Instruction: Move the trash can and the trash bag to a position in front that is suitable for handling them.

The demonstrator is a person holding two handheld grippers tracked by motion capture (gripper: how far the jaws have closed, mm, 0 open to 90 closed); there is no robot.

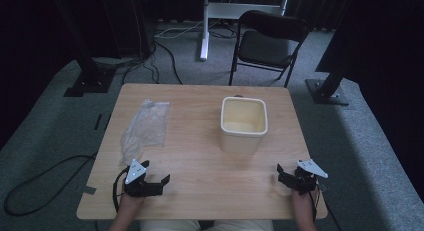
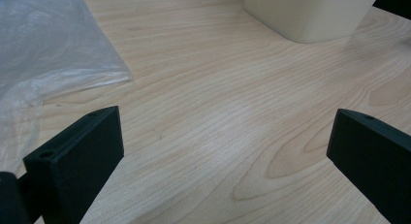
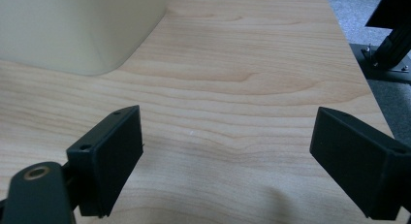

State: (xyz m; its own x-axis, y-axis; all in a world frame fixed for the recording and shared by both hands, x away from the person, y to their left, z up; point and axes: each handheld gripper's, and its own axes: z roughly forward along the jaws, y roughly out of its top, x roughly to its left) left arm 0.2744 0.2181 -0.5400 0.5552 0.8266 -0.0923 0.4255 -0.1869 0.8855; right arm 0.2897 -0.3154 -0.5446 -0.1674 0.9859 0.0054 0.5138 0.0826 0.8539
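Note:
A crumpled clear plastic bag (image 1: 145,128) lies flat on the left part of the wooden table (image 1: 200,156). A cream, square-sided bin (image 1: 244,123) stands upright right of centre, nothing visible inside it. My left gripper (image 1: 159,185) rests low near the front left edge, just below the bag, open with nothing between its jaws. In the left gripper view the gripper (image 2: 228,132) faces bare wood, with the bag (image 2: 43,49) at far left and the bin (image 2: 310,15) ahead. My right gripper (image 1: 286,177) sits near the front right corner, open and empty (image 3: 228,127), the bin (image 3: 72,25) to its upper left.
A black folding chair (image 1: 270,38) stands behind the table on grey carpet. Black stand bases (image 1: 327,91) flank the table at back left and right, and cables trail over the floor at left. The table's right edge (image 3: 358,73) runs close to my right gripper.

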